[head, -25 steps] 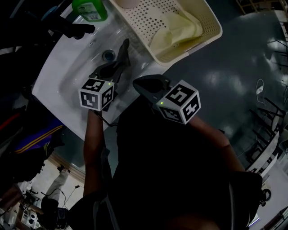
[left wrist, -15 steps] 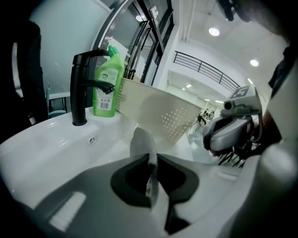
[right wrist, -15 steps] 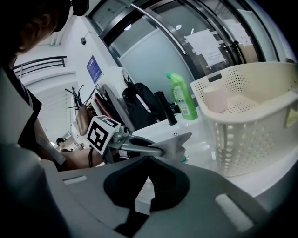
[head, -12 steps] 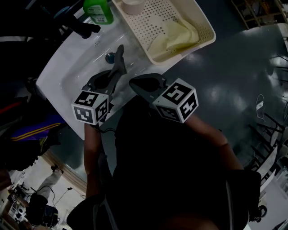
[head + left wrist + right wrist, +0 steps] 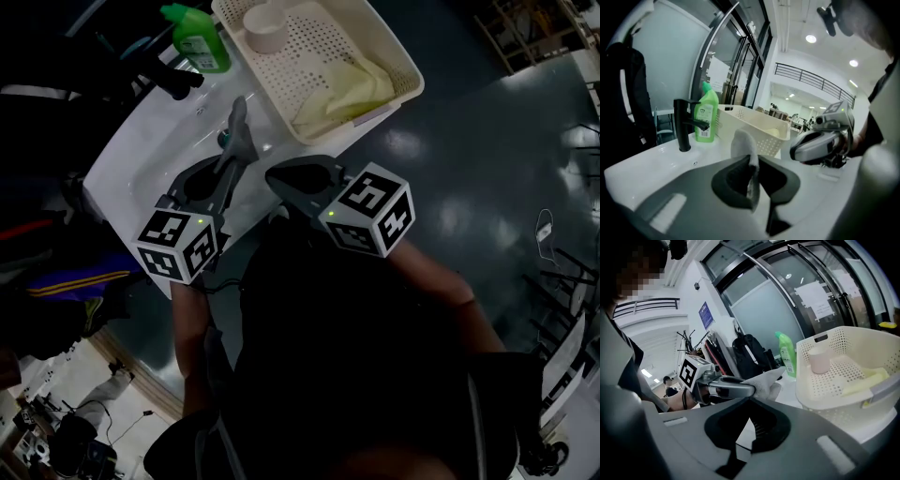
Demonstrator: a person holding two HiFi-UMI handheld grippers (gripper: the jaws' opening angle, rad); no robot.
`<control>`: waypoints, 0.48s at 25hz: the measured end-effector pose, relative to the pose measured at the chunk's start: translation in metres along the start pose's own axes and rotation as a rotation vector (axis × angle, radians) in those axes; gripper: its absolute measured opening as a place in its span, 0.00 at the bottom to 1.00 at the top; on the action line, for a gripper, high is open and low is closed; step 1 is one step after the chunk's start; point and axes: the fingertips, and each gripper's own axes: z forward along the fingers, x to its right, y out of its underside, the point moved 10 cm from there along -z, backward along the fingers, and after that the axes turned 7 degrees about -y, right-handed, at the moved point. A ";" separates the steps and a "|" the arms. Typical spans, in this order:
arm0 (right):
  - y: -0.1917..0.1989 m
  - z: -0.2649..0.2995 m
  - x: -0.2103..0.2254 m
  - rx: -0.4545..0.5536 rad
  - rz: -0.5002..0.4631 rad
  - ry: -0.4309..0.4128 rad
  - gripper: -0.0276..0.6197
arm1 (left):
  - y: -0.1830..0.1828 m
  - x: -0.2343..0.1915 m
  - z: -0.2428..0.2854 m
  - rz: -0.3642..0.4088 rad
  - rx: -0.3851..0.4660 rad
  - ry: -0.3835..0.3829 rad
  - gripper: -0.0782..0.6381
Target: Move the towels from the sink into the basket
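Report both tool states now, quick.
Left tool: closed, holding the grey towel.
Right tool: closed, nothing between its jaws.

Grey towel (image 5: pixel 236 136) stands upright over the sink (image 5: pixel 141 155); yellow towel (image 5: pixel 342 94) lies in basket (image 5: pixel 398 56).

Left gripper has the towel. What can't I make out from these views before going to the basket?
- Floor of the sink: head view, covered by the left gripper and the gray towel it grips; any remaining towels unseen.
- Towel's lower end: left gripper view, hidden behind the gripper's body.
- Far end of the basket: head view, cut by the top edge.
- Label of the green bottle: too small in every view.
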 end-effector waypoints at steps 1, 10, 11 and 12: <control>-0.003 -0.004 -0.001 0.011 -0.005 -0.002 0.04 | -0.005 0.004 -0.003 0.019 0.007 -0.003 0.14; -0.029 -0.043 0.001 0.119 -0.053 0.034 0.04 | -0.053 0.032 -0.012 0.116 0.095 -0.002 0.14; -0.031 -0.048 0.002 0.130 -0.054 0.040 0.04 | -0.058 0.036 -0.012 0.127 0.104 0.000 0.14; -0.034 -0.053 0.003 0.141 -0.058 0.048 0.04 | -0.063 0.039 -0.012 0.138 0.111 0.006 0.14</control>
